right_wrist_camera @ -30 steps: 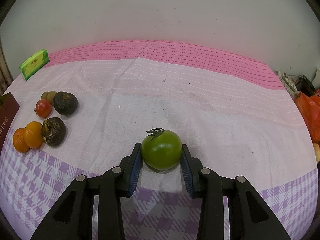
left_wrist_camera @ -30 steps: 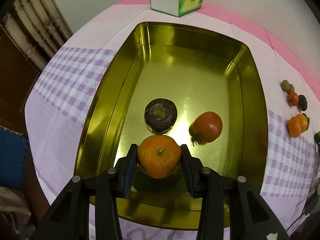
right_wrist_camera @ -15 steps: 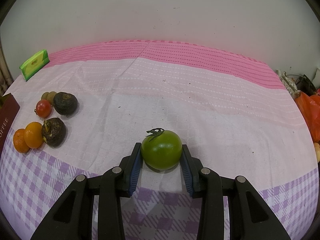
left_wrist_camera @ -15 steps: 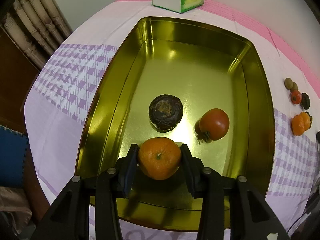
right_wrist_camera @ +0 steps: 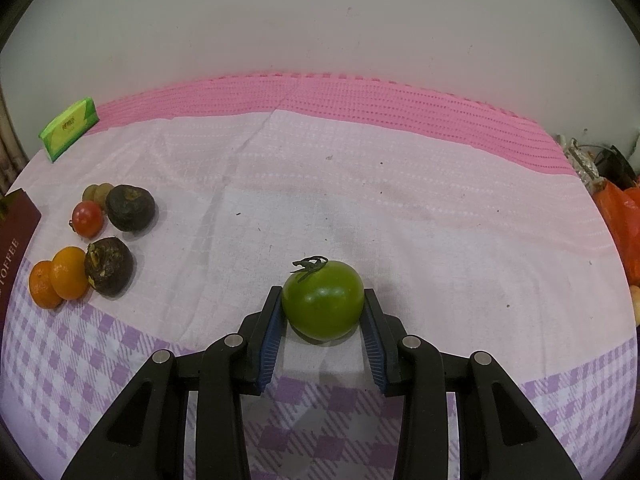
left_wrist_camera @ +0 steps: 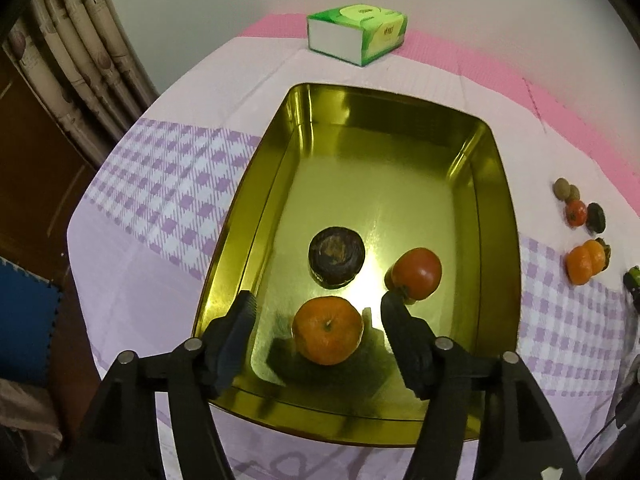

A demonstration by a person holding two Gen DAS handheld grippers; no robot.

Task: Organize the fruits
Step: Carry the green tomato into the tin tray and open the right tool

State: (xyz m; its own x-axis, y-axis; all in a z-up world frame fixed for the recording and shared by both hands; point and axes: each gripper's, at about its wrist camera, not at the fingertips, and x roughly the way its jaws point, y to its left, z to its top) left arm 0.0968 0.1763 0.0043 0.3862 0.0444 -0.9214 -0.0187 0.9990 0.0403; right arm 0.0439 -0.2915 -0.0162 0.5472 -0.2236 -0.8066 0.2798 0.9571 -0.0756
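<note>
A gold metal tray (left_wrist_camera: pixel 496 184) lies on the checked cloth. In it rest an orange mandarin (left_wrist_camera: pixel 328 330), a dark round fruit (left_wrist_camera: pixel 336 252) and a red tomato (left_wrist_camera: pixel 418 272). My left gripper (left_wrist_camera: pixel 318 308) is open above the tray's near end, its fingers apart on either side of the mandarin and not touching it. My right gripper (right_wrist_camera: pixel 322 306) is shut on a green tomato (right_wrist_camera: pixel 323 304) resting on the cloth.
Loose fruit lies left of the right gripper: two mandarins (right_wrist_camera: pixel 58 278), two dark fruits (right_wrist_camera: pixel 109 266), a small red tomato (right_wrist_camera: pixel 87 218) and small brown fruits (right_wrist_camera: pixel 98 192). A green tissue box (left_wrist_camera: pixel 356 34) stands beyond the tray. A dark red box (right_wrist_camera: pixel 12 240) is at the left edge.
My left gripper has opened and let go of the mandarin, which now rests on the tray floor, and has drawn back. The right gripper and green tomato have not moved.
</note>
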